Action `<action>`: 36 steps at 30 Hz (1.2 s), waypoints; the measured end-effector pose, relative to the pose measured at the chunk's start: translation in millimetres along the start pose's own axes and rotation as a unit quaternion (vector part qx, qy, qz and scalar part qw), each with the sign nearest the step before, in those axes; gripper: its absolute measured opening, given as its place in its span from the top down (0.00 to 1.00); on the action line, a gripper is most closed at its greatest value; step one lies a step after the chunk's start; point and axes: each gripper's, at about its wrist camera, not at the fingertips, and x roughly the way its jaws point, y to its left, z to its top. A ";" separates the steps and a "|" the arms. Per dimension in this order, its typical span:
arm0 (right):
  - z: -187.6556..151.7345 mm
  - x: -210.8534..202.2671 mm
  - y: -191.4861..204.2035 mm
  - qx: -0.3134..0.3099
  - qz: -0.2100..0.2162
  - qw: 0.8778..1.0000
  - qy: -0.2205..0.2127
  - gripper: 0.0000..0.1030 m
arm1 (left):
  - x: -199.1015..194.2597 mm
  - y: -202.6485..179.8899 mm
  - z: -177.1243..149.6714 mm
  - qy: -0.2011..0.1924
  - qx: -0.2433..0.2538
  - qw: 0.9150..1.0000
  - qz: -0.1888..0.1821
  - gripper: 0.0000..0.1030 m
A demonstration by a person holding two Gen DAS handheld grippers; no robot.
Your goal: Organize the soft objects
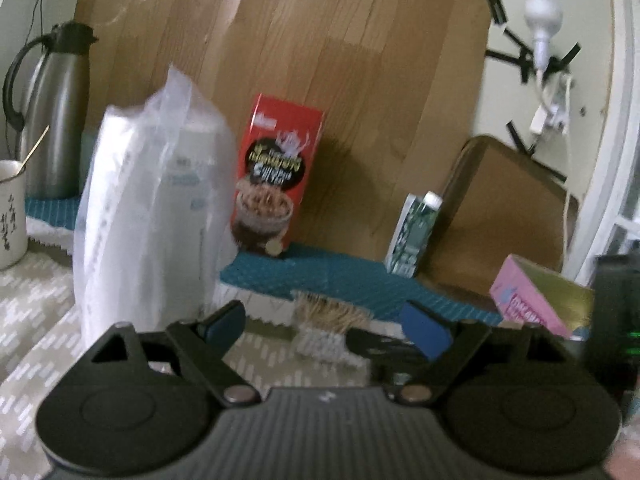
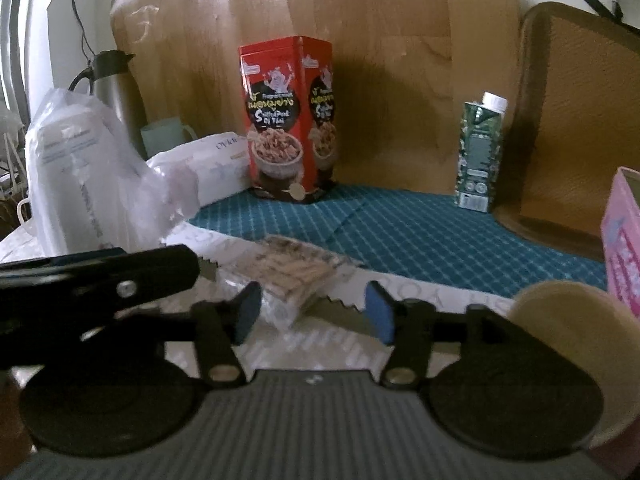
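Observation:
A clear packet of beige sticks (image 1: 328, 326) lies on the pale patterned cloth; in the right wrist view the packet (image 2: 294, 270) sits just ahead of my fingers. A tall white pack in a clear plastic bag (image 1: 156, 208) stands upright at the left, also in the right wrist view (image 2: 86, 182). My left gripper (image 1: 326, 326) is open and empty, level with the packet. My right gripper (image 2: 314, 316) is open and empty, just short of it. The left gripper's black arm (image 2: 96, 276) crosses the right view at the left.
A red snack tin (image 1: 276, 172) and a green carton (image 1: 416, 232) stand on a teal mat (image 2: 420, 232) against a wooden board. A steel flask (image 1: 56, 112), a white mug (image 1: 10, 216), a brown tray (image 2: 580, 120), a pink box (image 1: 524, 296) and a beige roll (image 2: 572, 320) stand around.

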 end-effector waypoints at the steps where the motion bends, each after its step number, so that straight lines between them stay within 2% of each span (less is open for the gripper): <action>1: 2.0 4.8 2.5 -0.004 -0.001 1.000 0.004 0.39 | -0.3 -0.3 0.3 -0.002 0.001 1.000 -0.003 0.14; 4: 7.4 17.9 8.5 -0.003 0.013 1.000 0.016 0.35 | 2.9 4.4 2.3 0.003 -0.013 1.000 0.002 0.15; 7: 8.7 30.2 13.3 -0.012 0.023 0.999 0.043 0.35 | 11.5 15.4 4.0 0.030 -0.042 0.999 -0.007 0.15; 8: 8.5 33.4 13.6 -0.013 0.027 0.998 0.055 0.38 | 13.3 17.0 3.5 0.035 -0.045 0.998 -0.012 0.15; 9: 7.6 34.1 13.0 -0.013 0.031 0.998 0.060 0.51 | 14.2 16.6 2.9 0.037 -0.043 0.998 -0.014 0.15; 10: 7.0 32.0 12.9 -0.015 0.031 0.998 0.058 0.58 | 14.6 14.7 2.2 0.036 -0.036 0.999 -0.013 0.15; 13: 1.7 21.8 14.4 -0.026 0.025 0.998 0.055 0.63 | 16.8 10.3 -0.1 0.040 -0.020 0.999 -0.012 0.15; 19: -21.1 -19.4 15.2 -0.057 0.023 0.997 0.052 0.63 | 28.8 0.2 -7.3 0.072 0.013 0.997 -0.004 0.15; 22: -35.1 -43.7 17.0 -0.075 0.027 0.996 0.050 0.63 | 33.9 -10.6 -14.0 0.097 0.047 0.994 -0.022 0.17; 30: -65.0 -89.2 17.6 -0.096 -0.004 0.995 0.034 0.64 | 32.4 -40.5 -31.4 0.135 0.123 0.981 -0.061 0.17; 33: -70.6 -98.9 11.7 -0.087 -0.009 0.996 0.031 0.64 | 28.3 -50.4 -38.0 0.139 0.131 0.980 -0.063 0.17; 36: -75.7 -108.0 6.2 -0.076 -0.012 0.997 0.029 0.64 | 23.4 -52.1 -42.7 0.147 0.110 0.981 -0.063 0.17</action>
